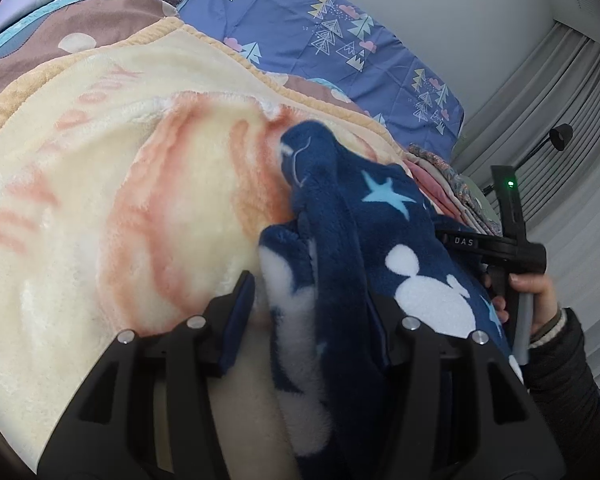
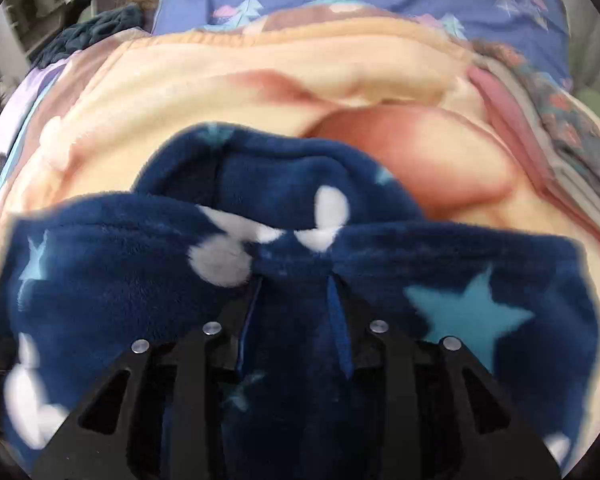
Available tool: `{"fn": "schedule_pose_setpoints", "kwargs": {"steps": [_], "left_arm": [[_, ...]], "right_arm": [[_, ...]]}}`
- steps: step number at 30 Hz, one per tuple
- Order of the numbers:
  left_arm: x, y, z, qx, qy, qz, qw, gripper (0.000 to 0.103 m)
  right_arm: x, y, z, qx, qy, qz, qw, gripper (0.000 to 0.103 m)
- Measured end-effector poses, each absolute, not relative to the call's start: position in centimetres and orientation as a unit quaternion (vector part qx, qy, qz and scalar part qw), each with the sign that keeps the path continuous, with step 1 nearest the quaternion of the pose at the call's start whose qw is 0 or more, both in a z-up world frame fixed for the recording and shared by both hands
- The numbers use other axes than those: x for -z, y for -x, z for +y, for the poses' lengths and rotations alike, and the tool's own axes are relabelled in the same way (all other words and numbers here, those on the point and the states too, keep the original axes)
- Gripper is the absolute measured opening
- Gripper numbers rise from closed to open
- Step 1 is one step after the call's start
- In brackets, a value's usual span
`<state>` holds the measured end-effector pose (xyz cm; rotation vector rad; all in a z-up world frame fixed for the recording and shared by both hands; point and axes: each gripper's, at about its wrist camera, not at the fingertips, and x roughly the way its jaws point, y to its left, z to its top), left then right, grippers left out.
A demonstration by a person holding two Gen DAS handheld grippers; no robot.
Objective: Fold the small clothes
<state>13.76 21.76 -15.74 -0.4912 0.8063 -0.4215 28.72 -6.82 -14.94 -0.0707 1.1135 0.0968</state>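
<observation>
left wrist view
garment: a navy fleece garment (image 1: 340, 240) with white blobs and pale blue stars lies bunched on a cream and orange blanket (image 1: 100, 200), its near end running in between the fingers.
left gripper (image 1: 308, 320): jaws stand apart with the fleece between them; the right pad is buried in pile, the left pad shows bare with a gap beside it, so i cannot tell whether it is truly clamped.
right gripper, seen from here: its black body (image 1: 508, 248) sits at the garment's far side, held by a hand (image 1: 532, 300) in a dark sleeve; its fingertips are hidden behind the fleece.
handling: judged soft, light, thick and floppy; it will sag and bunch rather than keep a crease, and the plush should not slip much between pads.
where to hold: an outer hem or corner, pinching a single fold of cloth, looks better than the fat middle ridge.
edges and room: wide bare blanket to the left for laying flat; a pillow with tree print (image 1: 320, 40) lies beyond, and a stack of folded cloth (image 1: 452, 184) is just beside the garment on the right.

right wrist view
garment: fills the lower frame, humped, spilling to either side of the fingers; picture is blurred.
right gripper (image 2: 296, 288): jaws narrowly apart with fleece lying between and over them; whether the pads press it i cannot tell.
edges and room: open blanket ahead of the hump; the folded stack at the right edge limits sweeping that way.
</observation>
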Motion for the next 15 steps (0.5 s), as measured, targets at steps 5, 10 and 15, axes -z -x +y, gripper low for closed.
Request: {"fn": "schedule_pose_setpoints", "kwargs": {"steps": [5,10,15], "left_arm": [[15.9,-13.8,22.1,0.208,0.247,0.385,0.865,0.053],[16.0,-14.3,22.6,0.217,0.265,0.389,0.855,0.053],[16.2,-14.4,22.8,0.222,0.279,0.390,0.849,0.053]], "right_arm": [[10.1,-23.5,-6.0,-0.068,0.052,0.477,0.875,0.035],[6.8,-9.0,0.7,-0.227,0.200,0.342,0.890,0.054],[11.8,4.3,8.2,-0.337,0.400,0.244,0.817,0.058]]}}
